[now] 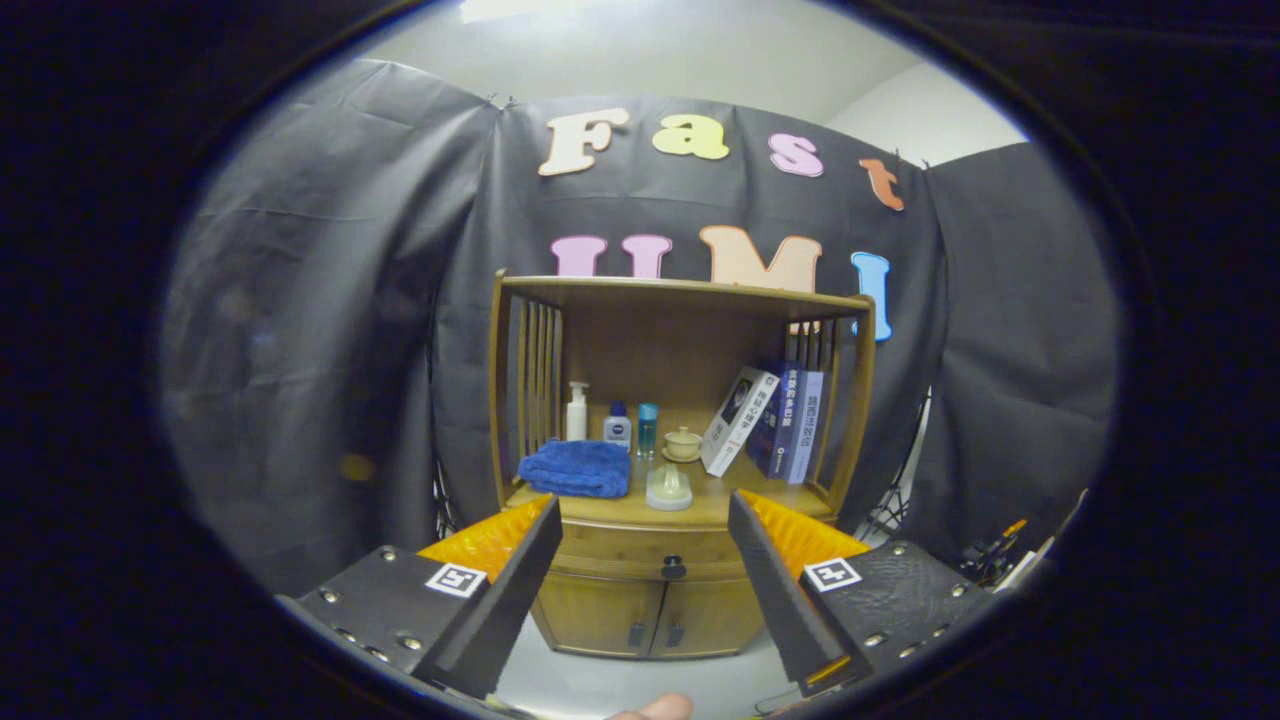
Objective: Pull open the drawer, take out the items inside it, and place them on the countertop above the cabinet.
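Standing against the black cloth wall (pixel 330 300), a wooden cabinet (pixel 680 400) faces the tongs from well beyond their tips. It has a flat top, slatted sides, an open shelf space, and lower down a drawer (pixel 650 550) over two small doors (pixel 650 620). The drawer is closed, flush with the cabinet front, with a dark round knob (pixel 673 569) at its middle; what lies inside is hidden.

On the bench (pixel 730 490) above the drawer, a folded blue towel (pixel 577 468) lies at 9 o'clock from the middle. At 3 o'clock stand several books (pixel 775 420), the nearest one tilted and leaning on the upright ones. Behind the towel, toward 12 o'clock, stand a white pump bottle (pixel 577 411), a small white bottle with a blue cap (pixel 618 424) and a slim blue bottle (pixel 648 429), close in a row. Between the bottles and the books sits a small pale cup on a saucer (pixel 683 444). Near the bench's front edge, at 6 o'clock from the cup, rests a pale round lidded dish (pixel 669 488).

The tongs (pixel 645 525) are spread wide and hold nothing; the drawer front and knob show in the gap between the two fingers (pixel 520 580), well apart from them. Each finger carries a square marker (pixel 456 579) on its block. A fingertip of a person (pixel 655 708) shows below the tongs at 6 o'clock, over the pale floor (pixel 640 680).
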`<control>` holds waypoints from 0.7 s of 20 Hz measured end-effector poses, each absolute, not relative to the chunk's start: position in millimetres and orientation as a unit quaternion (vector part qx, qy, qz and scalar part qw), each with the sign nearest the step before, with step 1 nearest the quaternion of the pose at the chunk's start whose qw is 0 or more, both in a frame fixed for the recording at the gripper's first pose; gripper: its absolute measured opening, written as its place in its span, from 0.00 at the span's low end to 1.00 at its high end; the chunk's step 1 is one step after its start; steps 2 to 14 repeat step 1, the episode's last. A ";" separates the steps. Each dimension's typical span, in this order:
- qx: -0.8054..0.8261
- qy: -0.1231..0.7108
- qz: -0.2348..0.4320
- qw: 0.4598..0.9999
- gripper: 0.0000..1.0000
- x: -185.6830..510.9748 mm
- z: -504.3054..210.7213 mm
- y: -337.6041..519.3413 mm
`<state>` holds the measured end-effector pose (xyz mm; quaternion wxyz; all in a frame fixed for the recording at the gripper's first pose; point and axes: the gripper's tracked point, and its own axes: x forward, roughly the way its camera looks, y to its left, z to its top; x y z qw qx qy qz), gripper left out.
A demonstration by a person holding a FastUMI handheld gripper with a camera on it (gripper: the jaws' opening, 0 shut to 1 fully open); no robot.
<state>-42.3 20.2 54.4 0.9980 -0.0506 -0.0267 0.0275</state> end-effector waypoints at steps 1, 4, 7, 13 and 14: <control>-0.050 -0.026 0.028 0.998 1.00 -41.9 53.3 20.2; -0.050 -0.026 0.028 0.998 1.00 -41.9 53.3 20.2; -0.050 -0.026 0.028 0.998 1.00 -41.9 53.3 20.2; -0.050 -0.026 0.028 0.998 1.00 -41.9 53.3 20.2; -0.050 -0.026 0.028 0.998 1.00 -41.9 53.3 20.2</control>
